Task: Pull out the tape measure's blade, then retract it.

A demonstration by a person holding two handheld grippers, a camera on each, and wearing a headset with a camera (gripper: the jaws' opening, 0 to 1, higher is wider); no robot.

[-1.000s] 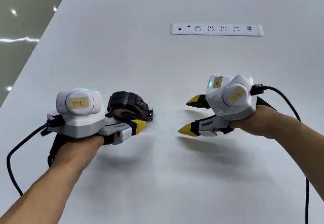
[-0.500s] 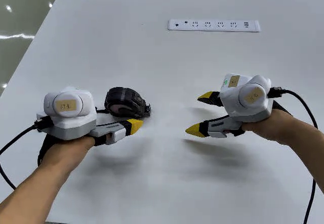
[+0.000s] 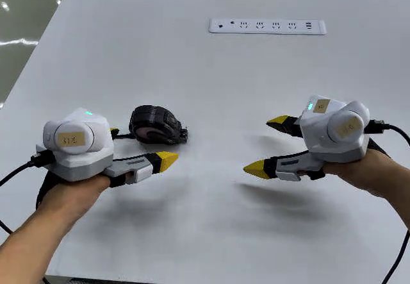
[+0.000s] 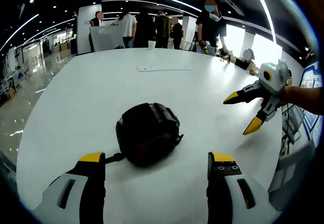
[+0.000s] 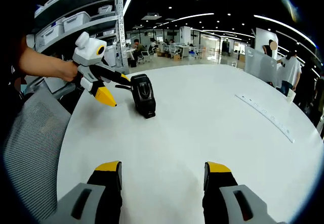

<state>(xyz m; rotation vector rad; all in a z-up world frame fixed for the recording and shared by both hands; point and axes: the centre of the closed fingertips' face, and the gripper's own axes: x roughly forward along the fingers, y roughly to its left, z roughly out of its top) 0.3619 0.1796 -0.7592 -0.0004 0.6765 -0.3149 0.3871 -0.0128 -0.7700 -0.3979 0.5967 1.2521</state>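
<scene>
A black tape measure [image 3: 157,124] lies on the white table [image 3: 192,72], and no blade is drawn out of it. My left gripper [image 3: 144,146] is open just left of it. In the left gripper view the tape measure [image 4: 148,132] lies just beyond the yellow tips, in line with the gap of my left gripper [image 4: 156,158], which touches nothing. My right gripper [image 3: 266,145] hovers open and empty well to the right. In the right gripper view the tape measure [image 5: 143,95] is far ahead of my right gripper [image 5: 164,167].
A white power strip [image 3: 267,26] lies at the far side of the table. Black cables trail from both grippers toward the near edge. People, shelving and a mesh chair [image 5: 30,148] stand around the table.
My left gripper has drawn back to the left, so the tape measure now lies beyond its tips. My right gripper has moved right, farther from the tape measure.
</scene>
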